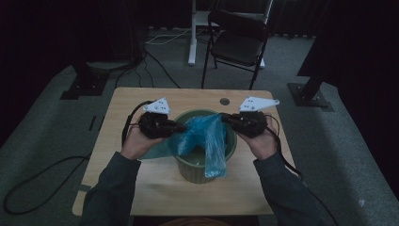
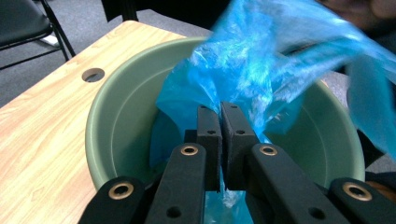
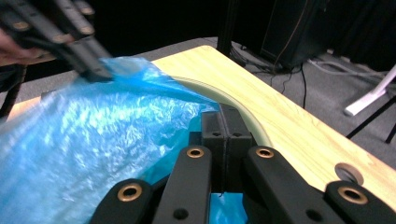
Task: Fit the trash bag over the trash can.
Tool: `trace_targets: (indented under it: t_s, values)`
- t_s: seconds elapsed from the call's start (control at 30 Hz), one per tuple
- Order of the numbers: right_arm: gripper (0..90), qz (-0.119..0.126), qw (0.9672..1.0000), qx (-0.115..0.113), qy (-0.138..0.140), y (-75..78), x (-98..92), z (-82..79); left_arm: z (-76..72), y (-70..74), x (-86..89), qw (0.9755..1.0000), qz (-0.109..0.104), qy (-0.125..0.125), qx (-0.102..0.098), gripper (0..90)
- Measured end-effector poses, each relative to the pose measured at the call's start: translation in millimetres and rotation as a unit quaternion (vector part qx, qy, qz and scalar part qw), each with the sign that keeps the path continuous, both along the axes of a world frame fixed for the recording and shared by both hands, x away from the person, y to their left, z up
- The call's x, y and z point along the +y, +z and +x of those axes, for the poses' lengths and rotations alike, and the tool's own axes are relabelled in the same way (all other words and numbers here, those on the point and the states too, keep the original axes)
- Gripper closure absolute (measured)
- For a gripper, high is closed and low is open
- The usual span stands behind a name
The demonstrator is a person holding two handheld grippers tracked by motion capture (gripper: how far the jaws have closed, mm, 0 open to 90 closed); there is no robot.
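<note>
Green round plastic bin [image 1: 200, 172] sits mid-desk, slightly toward the near edge of the light wood desk [image 1: 141, 96]. Thin blue plastic bag [image 1: 200, 136] is draped over the bin mouth: part inside, one flap hanging over the near rim and down the outside wall, another corner trailing left onto the desk top.

L gripper [image 1: 181, 128] at the bin's left rim, jaws pressed together w/ bag film pinched between the pads; left gripper view confirms, film [image 2: 243, 70] bunches up right out of the jaw tips [image 2: 219, 112].

R gripper [image 1: 225, 117] at the far-right rim, jaws pressed together on the bag edge too; right gripper view has the blue film [image 3: 93, 140] running into the closed tips [image 3: 223, 114]. Bag stretched between both grippers across the bin opening.

Round cable hole [image 1: 224, 101] in desk near the far edge. Black folding chair [image 1: 237, 40] on the floor beyond the desk.
</note>
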State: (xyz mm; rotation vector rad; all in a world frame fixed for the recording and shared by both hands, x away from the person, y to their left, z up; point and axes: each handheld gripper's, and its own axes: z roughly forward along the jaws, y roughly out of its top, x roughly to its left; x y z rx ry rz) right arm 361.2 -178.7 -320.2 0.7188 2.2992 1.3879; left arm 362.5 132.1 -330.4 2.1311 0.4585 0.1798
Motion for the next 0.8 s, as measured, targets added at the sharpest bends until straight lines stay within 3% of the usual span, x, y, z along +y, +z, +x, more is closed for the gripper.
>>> trace_targets:
  t_s: [0.33, 0.57, 0.7, 0.8]
  values:
    - [90.0, -0.004, 0.9998, 0.011, -0.019, 2.2, -4.4, 16.5, -3.0, -1.8, -1.7, 0.9997, 0.012, -0.019, 0.003, 82.9]
    - [90.0, -0.007, 0.9998, 0.019, -0.005, -0.6, -2.7, 20.2, -1.2, 6.8, 1.4, 1.0000, -0.003, 0.003, -0.004, 66.5]
    - [90.0, -0.005, 0.9997, 0.022, 0.007, -1.7, -0.3, 20.1, 1.8, 12.1, -1.7, 0.9999, -0.011, 0.010, -0.005, 62.6]
    - [90.0, -0.005, 0.9997, 0.021, 0.011, -1.0, 0.8, 19.4, 6.4, 12.2, -8.5, 0.9997, 0.001, 0.025, -0.007, 61.6]
